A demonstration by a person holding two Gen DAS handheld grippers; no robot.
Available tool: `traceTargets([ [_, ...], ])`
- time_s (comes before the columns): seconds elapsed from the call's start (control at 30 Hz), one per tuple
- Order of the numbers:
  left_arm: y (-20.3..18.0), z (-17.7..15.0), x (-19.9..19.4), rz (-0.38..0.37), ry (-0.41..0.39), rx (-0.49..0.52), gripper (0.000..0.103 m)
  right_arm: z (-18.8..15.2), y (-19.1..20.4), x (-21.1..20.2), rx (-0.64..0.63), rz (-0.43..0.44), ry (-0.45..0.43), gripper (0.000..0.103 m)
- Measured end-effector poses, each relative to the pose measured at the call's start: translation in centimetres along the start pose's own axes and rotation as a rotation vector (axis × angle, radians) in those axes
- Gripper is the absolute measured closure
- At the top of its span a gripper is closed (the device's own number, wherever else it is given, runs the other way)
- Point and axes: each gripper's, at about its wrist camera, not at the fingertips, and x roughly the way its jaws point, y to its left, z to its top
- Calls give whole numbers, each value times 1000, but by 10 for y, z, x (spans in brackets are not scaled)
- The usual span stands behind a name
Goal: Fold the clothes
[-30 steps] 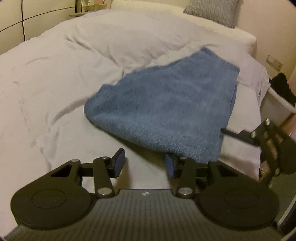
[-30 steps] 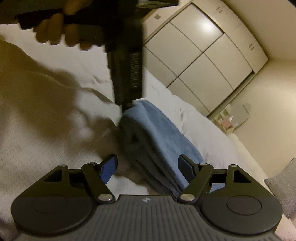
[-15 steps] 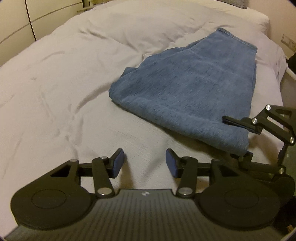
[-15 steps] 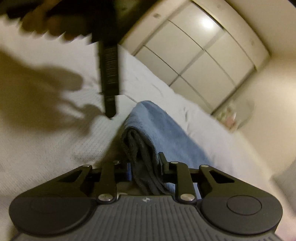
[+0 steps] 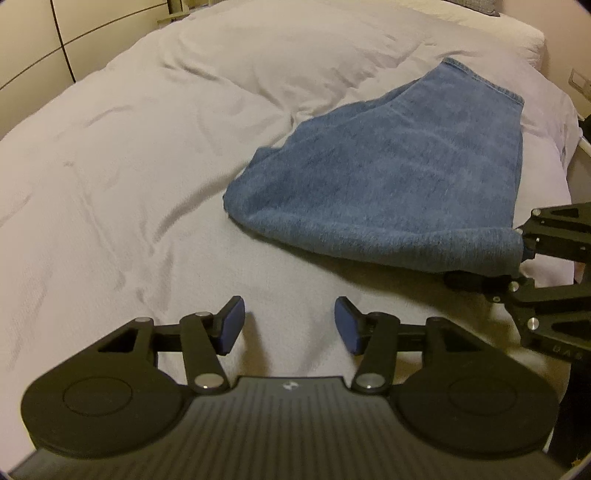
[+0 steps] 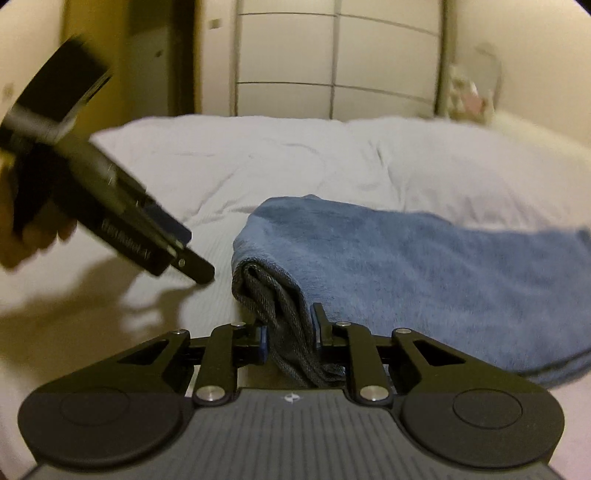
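Folded blue jeans (image 5: 388, 184) lie on the white bed (image 5: 129, 166), right of centre in the left wrist view. My left gripper (image 5: 288, 328) is open and empty, hovering over bare sheet just in front of the jeans' near folded edge. My right gripper (image 6: 288, 332) is shut on the near folded corner of the jeans (image 6: 406, 266), with the grey inner layers pinched between its pads. It also shows at the right edge of the left wrist view (image 5: 524, 258). The left gripper shows in the right wrist view (image 6: 177, 251), left of the jeans.
The wrinkled white duvet covers the whole bed. Cream wardrobe doors (image 6: 332, 59) stand beyond the bed. A pillow edge (image 5: 517, 29) lies at the head. A wall socket (image 5: 578, 81) and a dark object are beside the bed's right edge.
My right gripper has closed on the jeans' folded corner and swung level. My left gripper has pulled back from the jeans and stays open.
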Motion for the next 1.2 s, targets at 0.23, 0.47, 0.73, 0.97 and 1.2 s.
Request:
traceTargets([
  [0.23, -3, 7, -3, 19, -10, 6, 53, -2, -6, -13, 84, 29, 4, 84],
  [0.47, -3, 7, -3, 34, -2, 3, 53, -2, -12, -13, 111, 48, 1, 84],
  [0.73, 2, -4, -13, 49, 6, -10, 53, -5, -12, -11, 127, 48, 7, 84],
  [0.97, 5, -14, -27, 60, -6, -25, 53, -5, -11, -18, 139, 37, -10, 85],
  [1.2, -8, 13, -32, 46, -62, 6, 53, 19, -48, -43, 255, 46, -115, 86],
])
